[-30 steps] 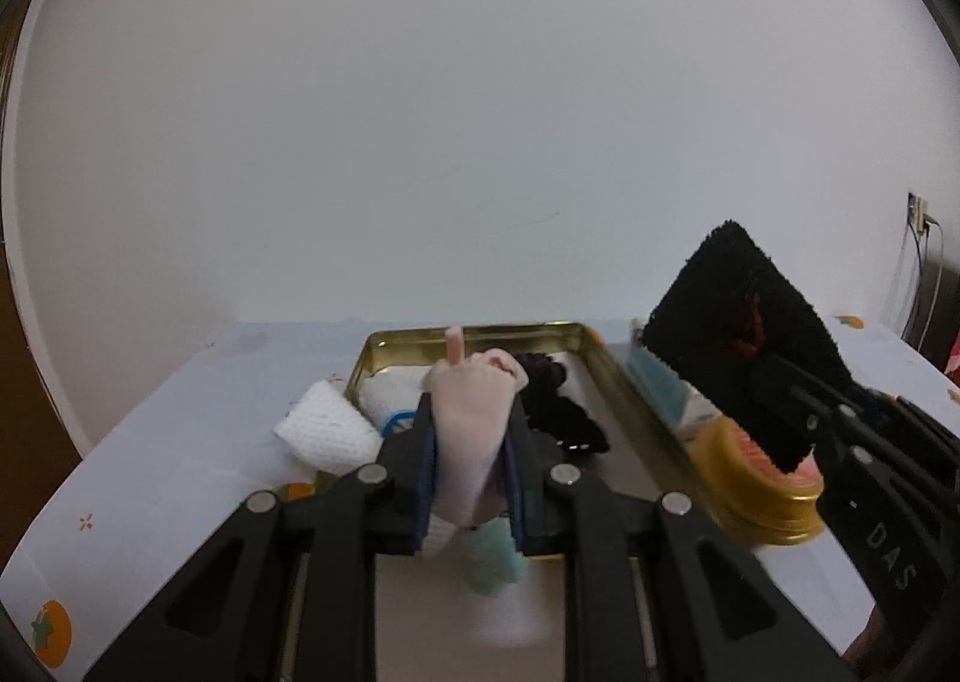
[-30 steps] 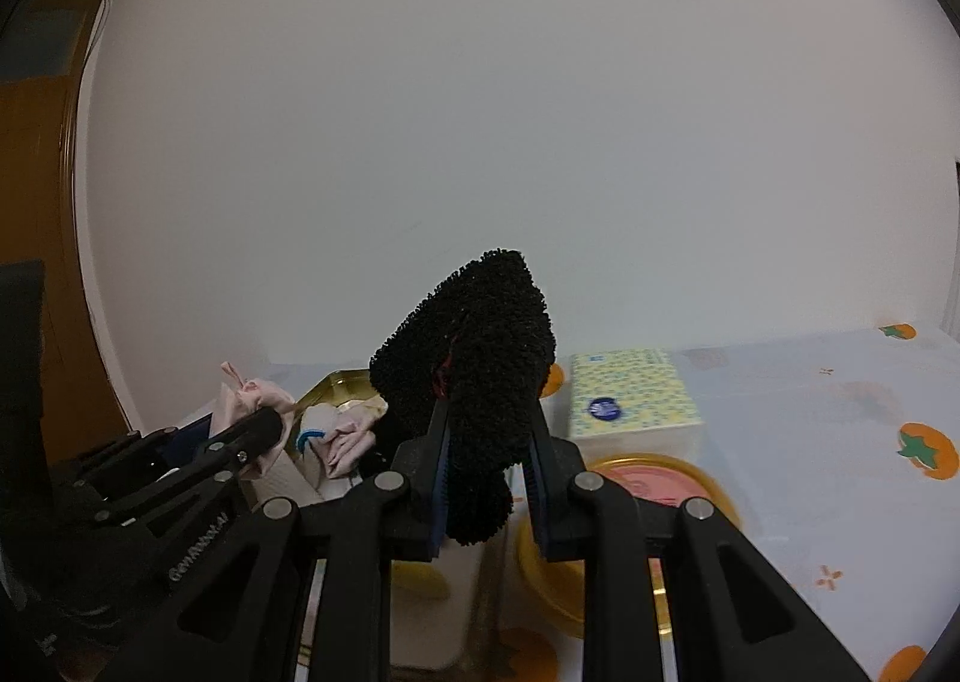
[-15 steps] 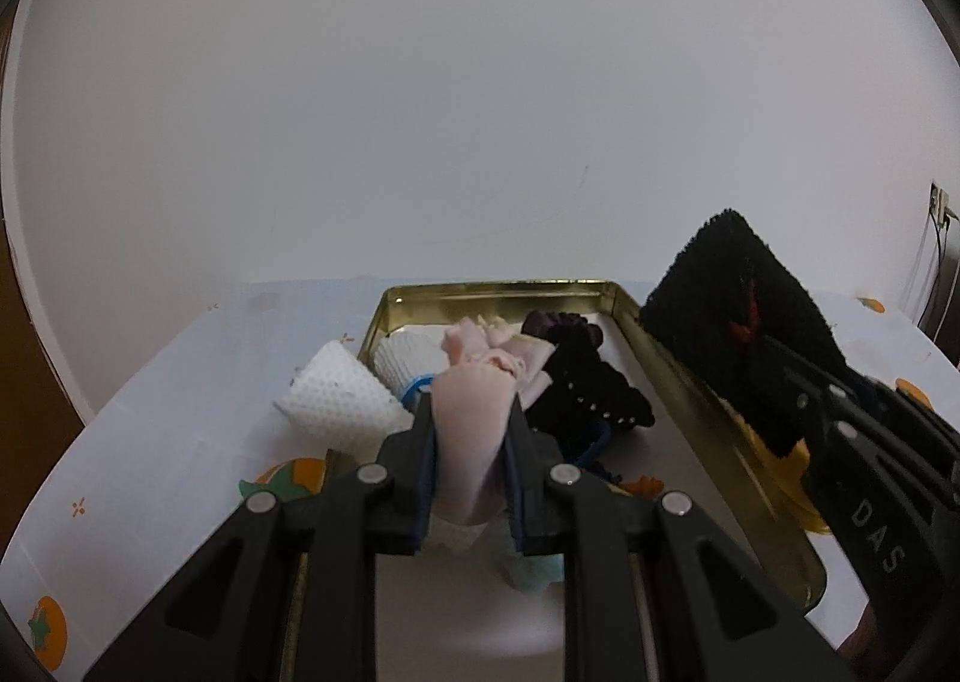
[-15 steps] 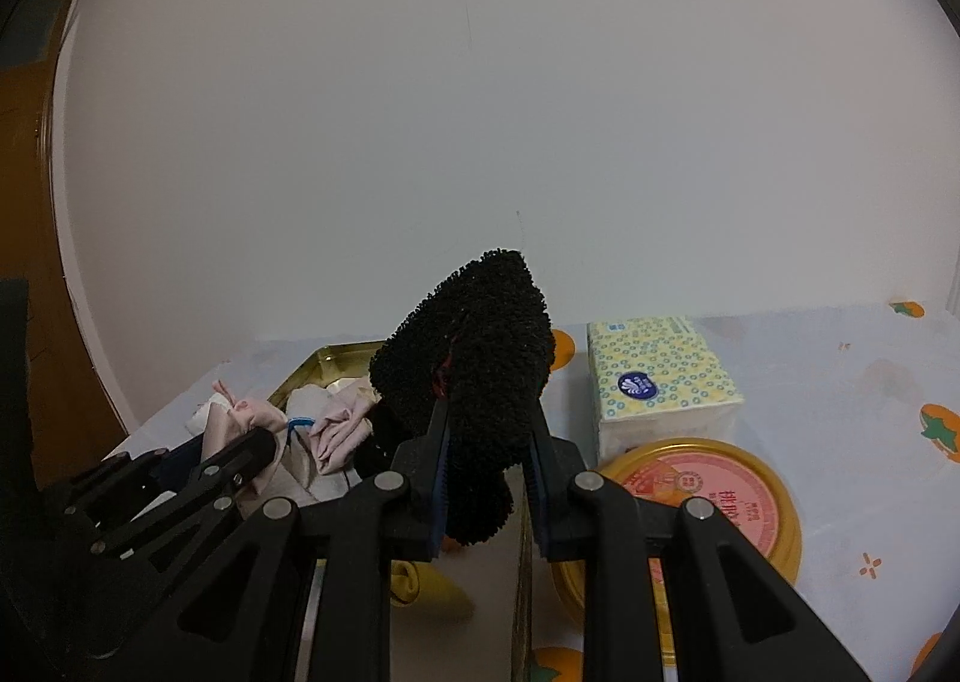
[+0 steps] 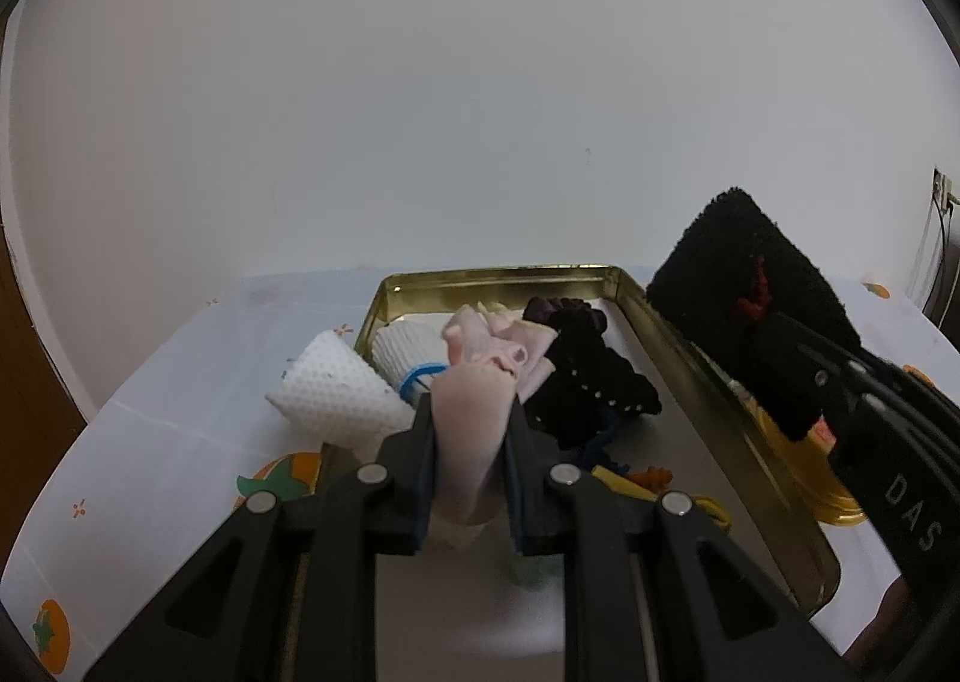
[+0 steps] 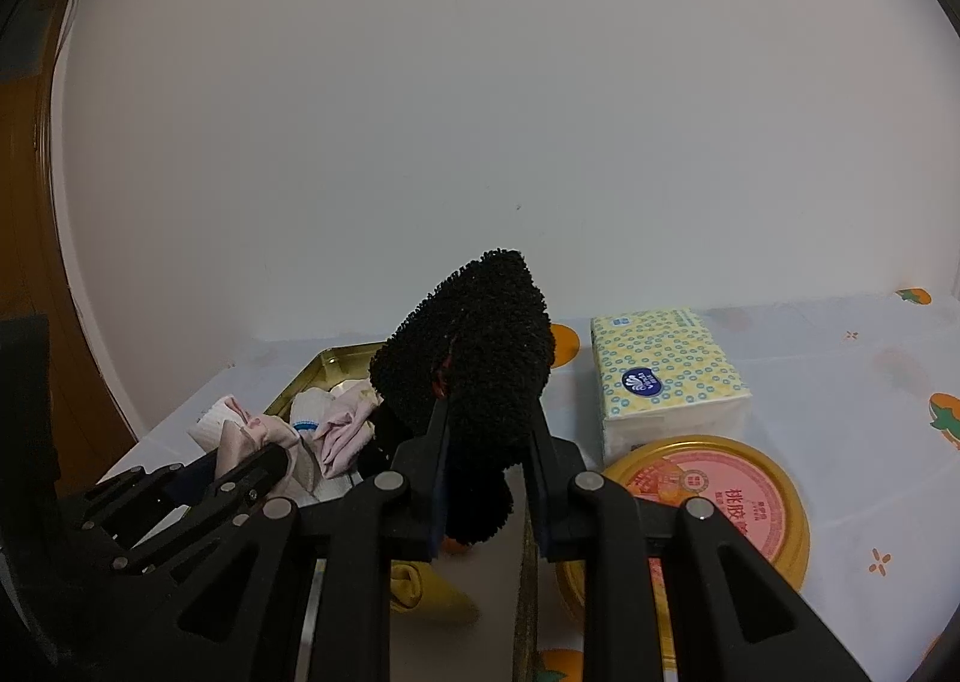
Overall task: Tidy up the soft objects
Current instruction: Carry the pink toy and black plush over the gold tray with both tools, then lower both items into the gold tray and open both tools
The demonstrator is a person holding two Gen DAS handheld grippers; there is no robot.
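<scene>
sock (image 5: 474,430): pale pink
fuzzy cloth (image 6: 480,346): black
tin (image 5: 498,277): gold
tissue pack (image 6: 666,376): yellow, blue-ringed
tablecloth (image 5: 180,382): white, orange persimmons printed

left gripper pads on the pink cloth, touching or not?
Touching. The left wrist view shows the left gripper with both pads pressed against the sides of the pink cloth, which bulges out above them over the gold tin.
</scene>
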